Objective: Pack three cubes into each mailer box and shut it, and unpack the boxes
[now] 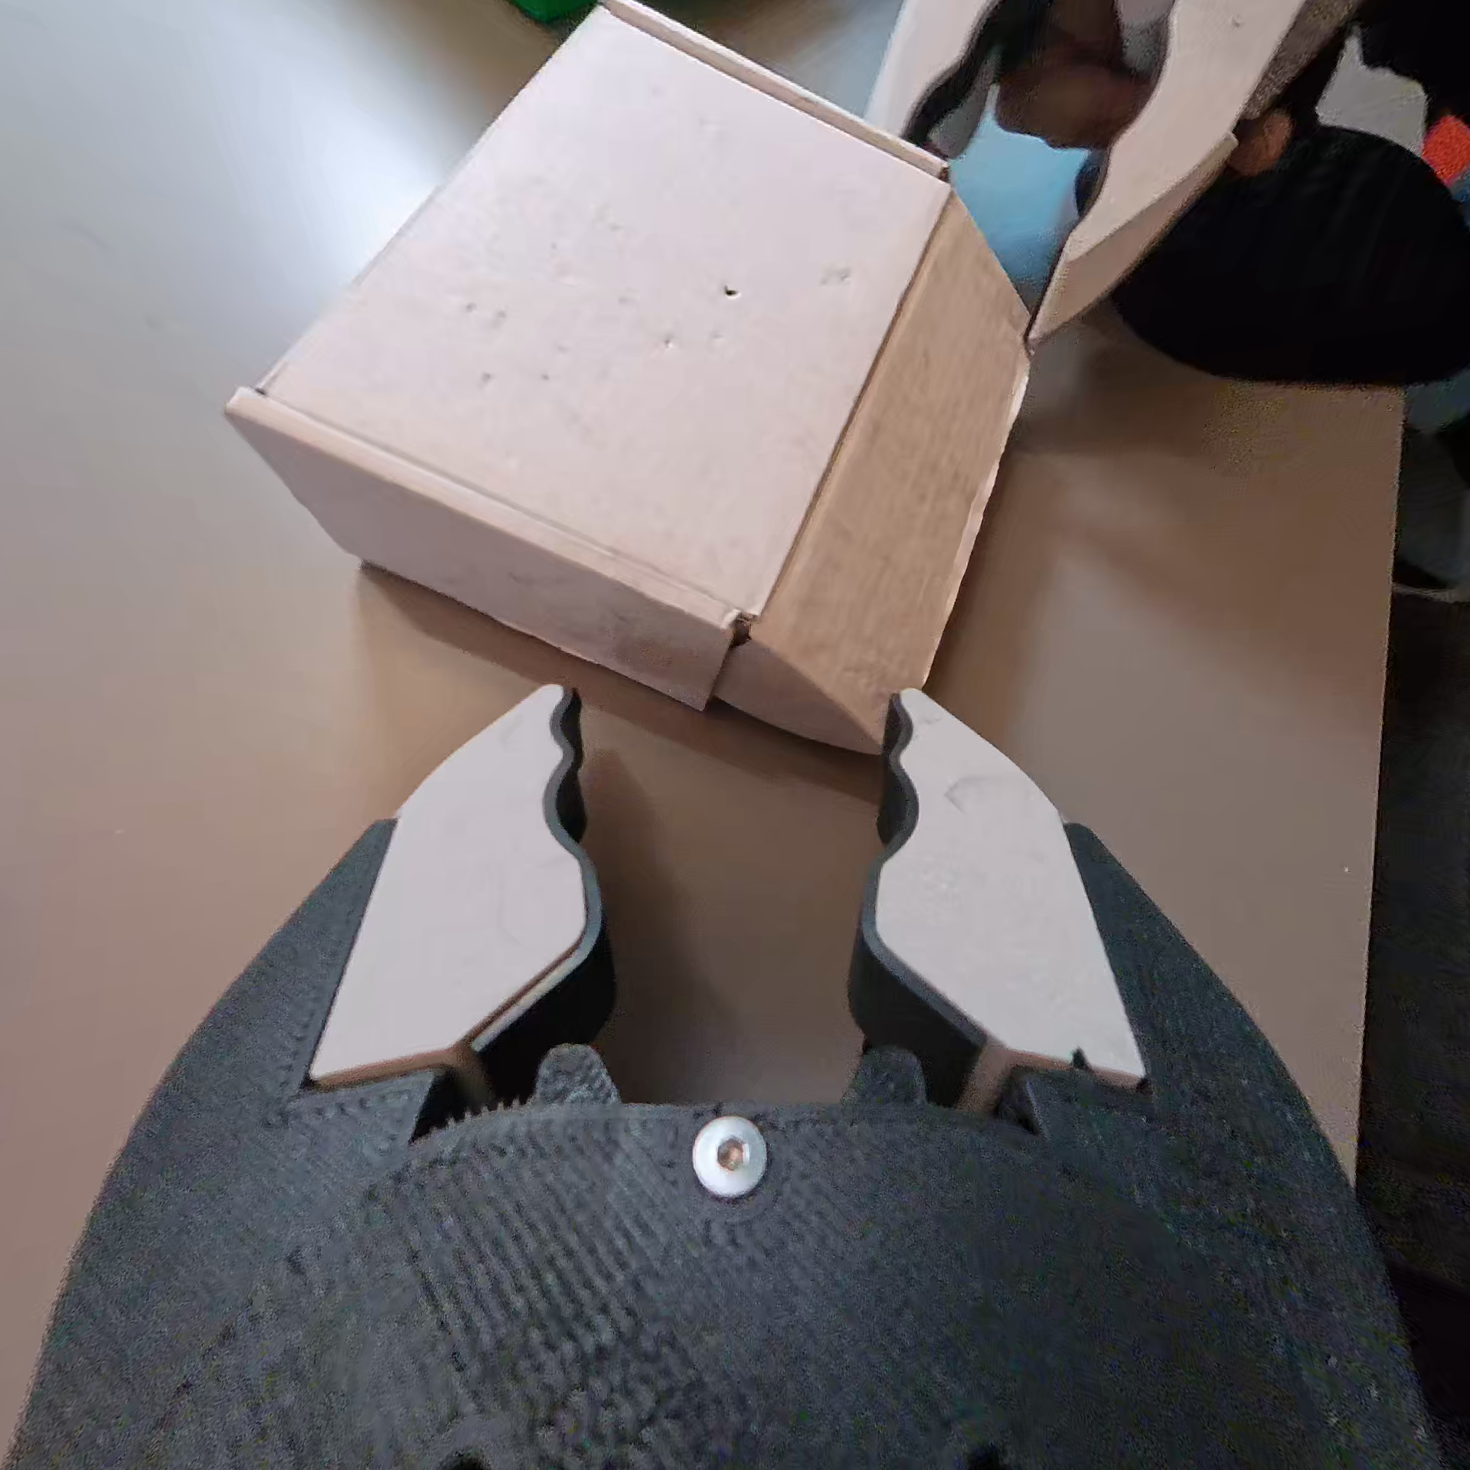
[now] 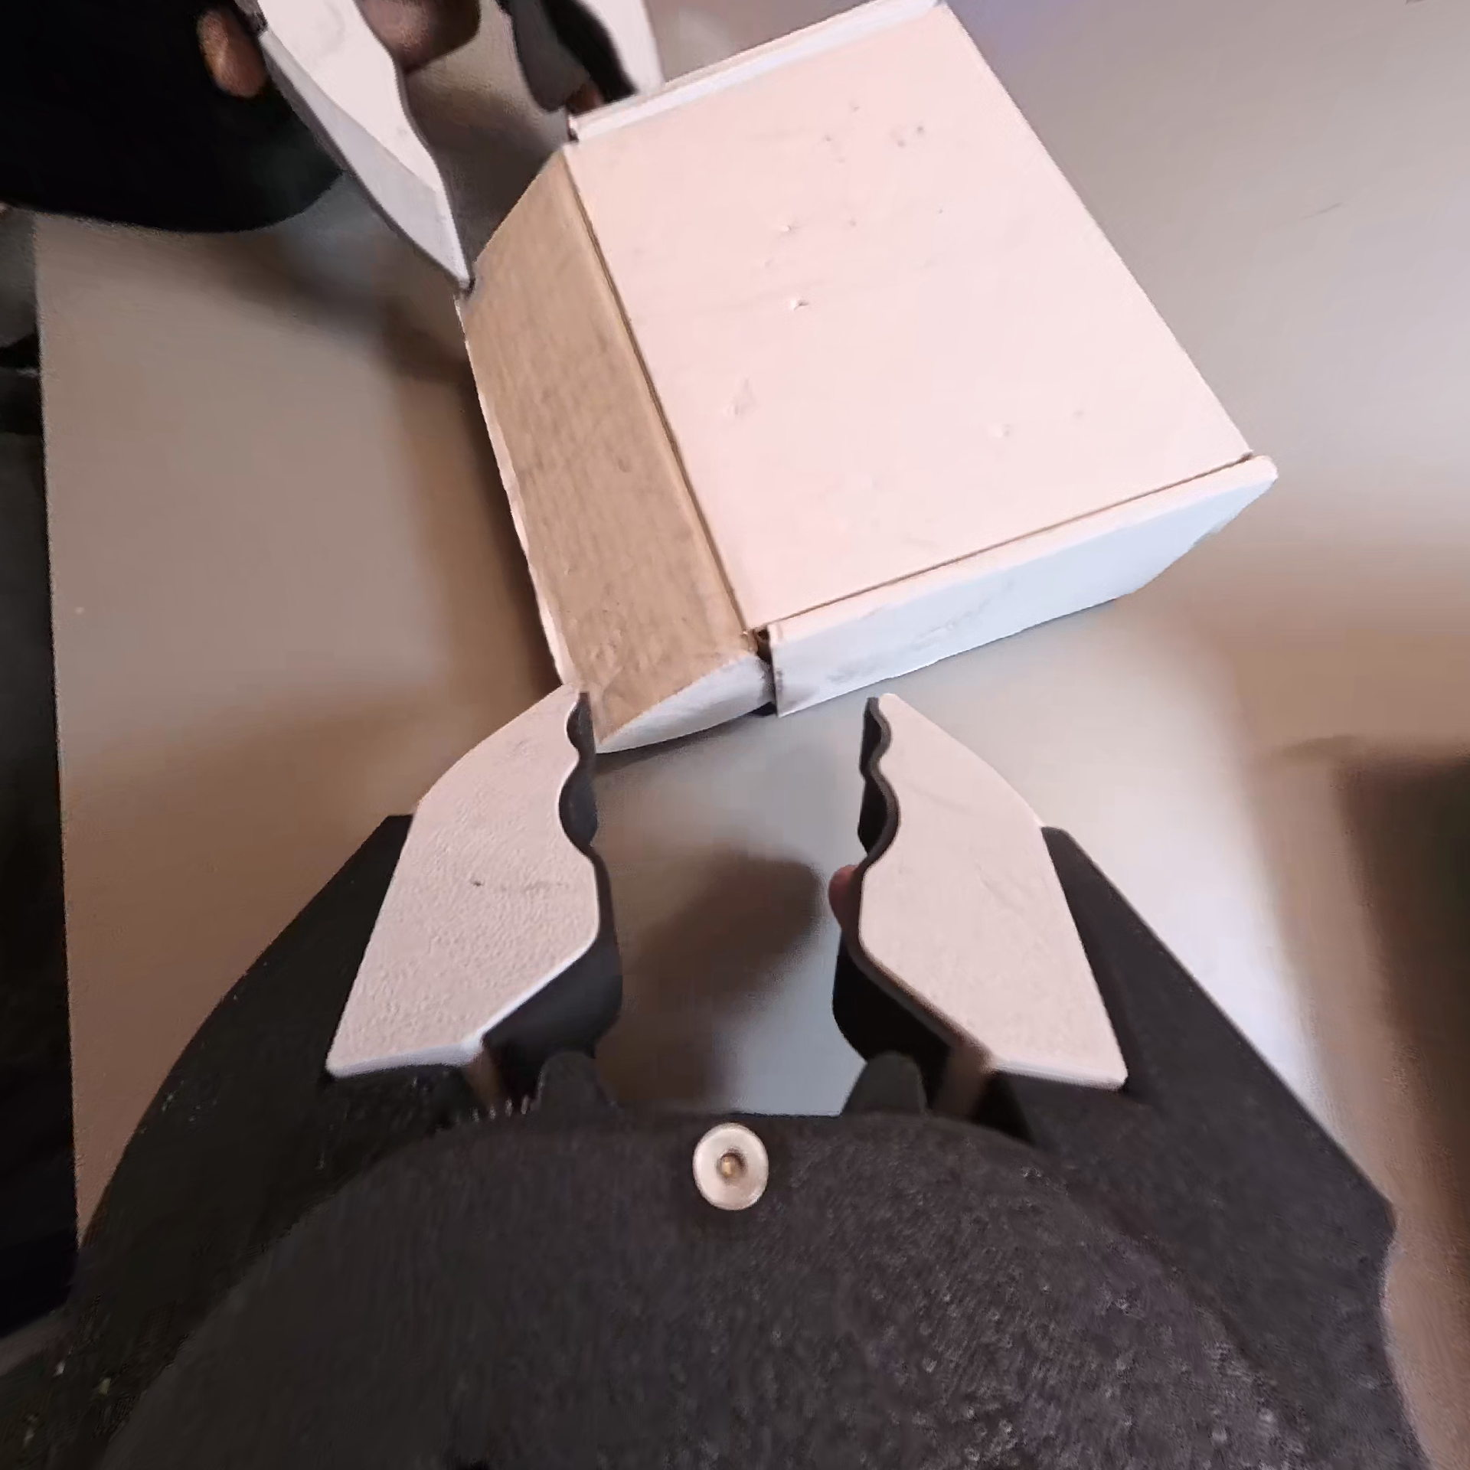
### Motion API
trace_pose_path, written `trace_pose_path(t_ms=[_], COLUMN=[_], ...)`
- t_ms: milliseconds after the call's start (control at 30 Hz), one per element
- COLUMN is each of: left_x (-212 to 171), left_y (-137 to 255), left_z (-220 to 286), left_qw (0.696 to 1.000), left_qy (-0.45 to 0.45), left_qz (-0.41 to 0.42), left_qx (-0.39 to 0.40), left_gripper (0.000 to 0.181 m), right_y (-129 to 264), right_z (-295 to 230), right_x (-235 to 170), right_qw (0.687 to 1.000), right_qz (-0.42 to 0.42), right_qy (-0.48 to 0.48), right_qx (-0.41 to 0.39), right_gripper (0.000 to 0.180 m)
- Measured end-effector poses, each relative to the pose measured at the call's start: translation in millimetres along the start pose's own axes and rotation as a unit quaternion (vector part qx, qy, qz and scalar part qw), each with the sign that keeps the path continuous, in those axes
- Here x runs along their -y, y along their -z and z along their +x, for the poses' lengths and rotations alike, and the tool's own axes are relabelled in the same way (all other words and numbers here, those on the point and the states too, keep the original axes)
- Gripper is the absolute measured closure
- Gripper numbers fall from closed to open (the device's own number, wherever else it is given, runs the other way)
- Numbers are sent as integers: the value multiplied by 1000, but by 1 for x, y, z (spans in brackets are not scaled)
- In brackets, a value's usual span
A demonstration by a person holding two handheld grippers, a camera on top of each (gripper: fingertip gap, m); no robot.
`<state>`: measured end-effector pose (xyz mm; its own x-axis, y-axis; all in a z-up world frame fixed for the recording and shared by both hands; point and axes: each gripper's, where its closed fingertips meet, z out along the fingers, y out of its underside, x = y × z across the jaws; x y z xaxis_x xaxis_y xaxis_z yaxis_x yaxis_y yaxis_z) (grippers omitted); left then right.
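Note:
A white mailer box (image 1: 636,318) sits on the tan table with its lid down. Its front flap (image 1: 891,493) shows brown cardboard and slants outward, untucked. My left gripper (image 1: 732,716) is open and empty, just short of the near end of the flap. The right gripper's fingertip (image 1: 1058,302) touches the flap's far corner. In the right wrist view the box (image 2: 875,318) and flap (image 2: 604,445) lie ahead. My right gripper (image 2: 724,716) is open and empty at the flap's near corner. The left gripper's fingertip (image 2: 445,239) is at the far corner. No cubes show.
The table edge (image 1: 1384,557) runs close along the flap side of the box, with dark floor beyond; it also shows in the right wrist view (image 2: 48,477). A green object (image 1: 549,8) lies past the box at the far edge of the view.

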<state>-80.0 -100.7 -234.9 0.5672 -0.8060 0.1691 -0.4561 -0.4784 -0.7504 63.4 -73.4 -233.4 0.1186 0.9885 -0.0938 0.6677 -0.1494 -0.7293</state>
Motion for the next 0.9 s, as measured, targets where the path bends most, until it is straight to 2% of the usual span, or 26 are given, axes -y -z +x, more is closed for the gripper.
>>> trace_pose_path(t_ms=[33,167,433,567,767,900], left_x=[0,0,2,2,3,5], left_y=[-2,-12,-18,-18,-18,-20], left_z=[-1,-5,-21,-21,-23,-24], left_qw=[1000,997,986,978,980,988], left_qy=[-11,-62,-166,-201,-189,-142], left_qz=[-3,-6,8,10,10,5], left_qx=[-13,-46,30,61,64,53], left_gripper=[106,121,145,150,150,148], right_y=[-2,-12,-16,-18,-18,-3], right_z=[1,4,22,30,28,26], right_x=[-1,-2,-1,0,-1,6], right_qw=[1000,998,990,984,985,981], right_qz=[-8,-24,-31,-42,-41,-91], right_qy=[3,40,130,149,135,139], right_qx=[13,44,-37,-90,-98,-99], right_gripper=[113,125,149,159,160,145])
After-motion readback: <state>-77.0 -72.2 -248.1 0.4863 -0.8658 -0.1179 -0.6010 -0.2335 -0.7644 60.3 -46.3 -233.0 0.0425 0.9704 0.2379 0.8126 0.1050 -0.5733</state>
